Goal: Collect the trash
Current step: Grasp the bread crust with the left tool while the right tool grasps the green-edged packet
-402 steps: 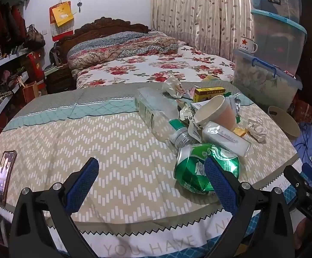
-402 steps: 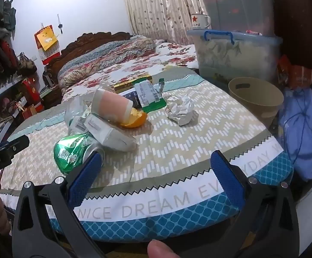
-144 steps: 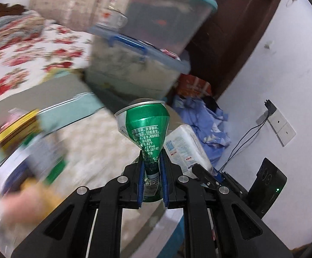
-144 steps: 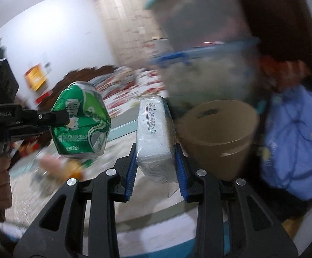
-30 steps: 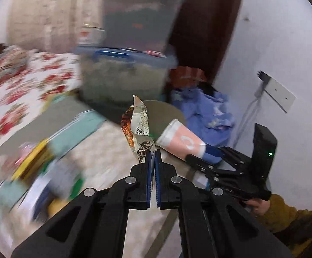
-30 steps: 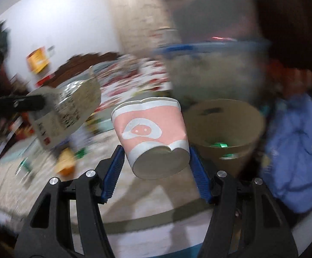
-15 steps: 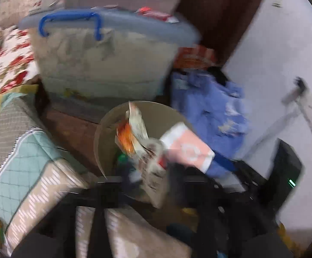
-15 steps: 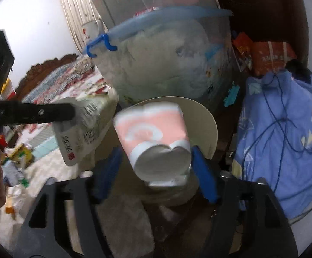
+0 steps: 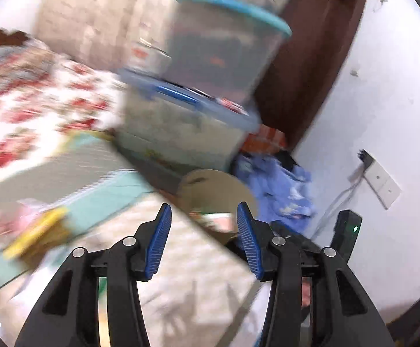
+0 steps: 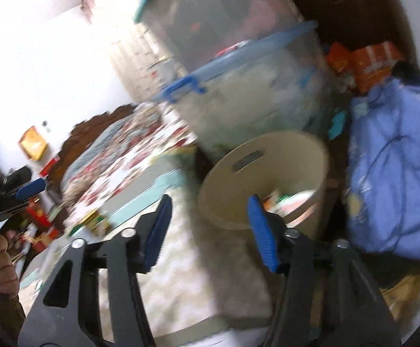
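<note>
Tools (image 9: pixel 204 217) (image 10: pixel 210 211) now empty, cup dropped in bin (image 10: pixel 267 156)

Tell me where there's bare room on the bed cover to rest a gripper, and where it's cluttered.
The zigzag bed cover is bare straight ahead of the left gripper, between the open fingers and the bin at its corner. Leftward it is crowded around the yellow box. The bin already holds trash.

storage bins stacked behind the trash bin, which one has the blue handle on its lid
The lower storage bin, with the blue lid rim and blue handle. The upper storage bin stacked on it has a teal lid rim and no visible handle.
</note>
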`<state>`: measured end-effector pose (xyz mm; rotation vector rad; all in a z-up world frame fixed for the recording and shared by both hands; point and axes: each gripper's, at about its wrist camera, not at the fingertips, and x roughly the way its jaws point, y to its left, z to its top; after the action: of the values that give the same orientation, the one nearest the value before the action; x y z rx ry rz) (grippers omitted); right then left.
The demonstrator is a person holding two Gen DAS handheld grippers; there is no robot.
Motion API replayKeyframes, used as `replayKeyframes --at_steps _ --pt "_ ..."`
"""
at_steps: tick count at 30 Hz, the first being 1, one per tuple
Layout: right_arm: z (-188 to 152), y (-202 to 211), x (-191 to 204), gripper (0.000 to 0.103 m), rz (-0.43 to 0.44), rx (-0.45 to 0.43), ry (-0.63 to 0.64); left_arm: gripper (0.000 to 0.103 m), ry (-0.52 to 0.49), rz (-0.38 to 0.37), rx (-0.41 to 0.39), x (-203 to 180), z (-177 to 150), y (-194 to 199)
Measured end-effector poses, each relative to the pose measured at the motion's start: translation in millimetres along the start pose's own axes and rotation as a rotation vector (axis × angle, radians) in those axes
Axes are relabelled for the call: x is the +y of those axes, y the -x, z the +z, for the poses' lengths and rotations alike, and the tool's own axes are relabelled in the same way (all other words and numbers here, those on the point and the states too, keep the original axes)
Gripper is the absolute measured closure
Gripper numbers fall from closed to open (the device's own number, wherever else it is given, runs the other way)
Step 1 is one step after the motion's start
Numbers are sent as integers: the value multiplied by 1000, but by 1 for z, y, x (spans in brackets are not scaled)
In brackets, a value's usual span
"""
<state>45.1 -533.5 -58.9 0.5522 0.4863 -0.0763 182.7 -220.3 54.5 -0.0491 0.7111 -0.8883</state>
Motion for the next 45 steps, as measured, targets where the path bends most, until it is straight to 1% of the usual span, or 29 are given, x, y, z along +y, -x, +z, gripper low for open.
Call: replayKeyframes --at_steps 1,3,5,6,9,11,13,15,17,19,21,23,24,25,26,27,29,32,33,34,35,36,37,38,39,40,41,44,45 --pt "-4 -3 7 54 18 15 5 59 13 59 -18 15 -11 26" --pt "-15 -14 30 56 64 63 30 59 51 151 -29 40 -29 65" --pt "-23 -22 48 57 100 97 49 59 134 223 -33 69 -51 101" --pt "-29 -29 65 58 140 125 58 59 171 243 -34 80 -61 113" --pt "-48 -46 106 62 233 207 96 59 242 272 -28 102 -88 134" --pt "-63 -57 134 63 272 267 142 59 276 265 -19 112 -105 142" --pt "-78 -71 156 65 295 330 177 59 305 227 4 118 -120 142" --pt "-88 -81 170 65 301 376 189 60 306 202 23 119 -127 136" --pt "-92 -84 182 65 299 387 196 60 303 159 53 116 -132 125" --pt "-90 -86 190 65 285 375 220 59 291 130 77 115 -133 110" --pt "-82 -92 201 65 260 362 263 59 280 120 95 114 -134 97" --pt "-78 -104 215 62 225 393 323 60 289 107 119 118 -134 79" --pt "-76 -110 219 53 214 409 345 60 303 101 135 121 -135 68" --pt "-72 -119 222 34 198 433 381 60 311 102 143 123 -136 63" --pt "-73 -129 230 27 175 451 429 60 321 104 149 126 -137 58" --pt "-74 -136 235 22 149 461 473 60 327 102 150 128 -138 56" --pt "-76 -151 242 21 115 490 530 59 340 95 150 131 -140 54" --pt "-81 -178 244 20 81 548 558 59 344 103 163 132 -142 52" --pt "-83 -188 242 21 73 568 551 59 344 102 169 133 -143 50" --pt "-84 -196 240 32 77 584 542 59 342 99 176 132 -142 47" --pt "-86 -200 238 43 99 602 535 59 336 98 183 131 -142 44" --pt "-86 -199 237 50 117 601 529 59 329 99 189 129 -141 42" --pt "-85 -194 236 54 138 583 519 59 325 99 193 129 -140 39" --pt "-82 -184 234 57 165 552 504 59 321 100 197 128 -139 36" --pt "-78 -172 233 78 191 516 490 58 317 103 204 128 -138 32" --pt "-75 -164 231 78 207 492 479 58 318 105 208 129 -137 29" --pt "-68 -148 229 78 229 445 458 58 321 106 212 130 -137 25" --pt "-55 -112 224 78 266 345 428 58 335 106 225 133 -135 13" --pt "-52 -94 219 78 287 307 417 58 337 112 231 133 -133 7"
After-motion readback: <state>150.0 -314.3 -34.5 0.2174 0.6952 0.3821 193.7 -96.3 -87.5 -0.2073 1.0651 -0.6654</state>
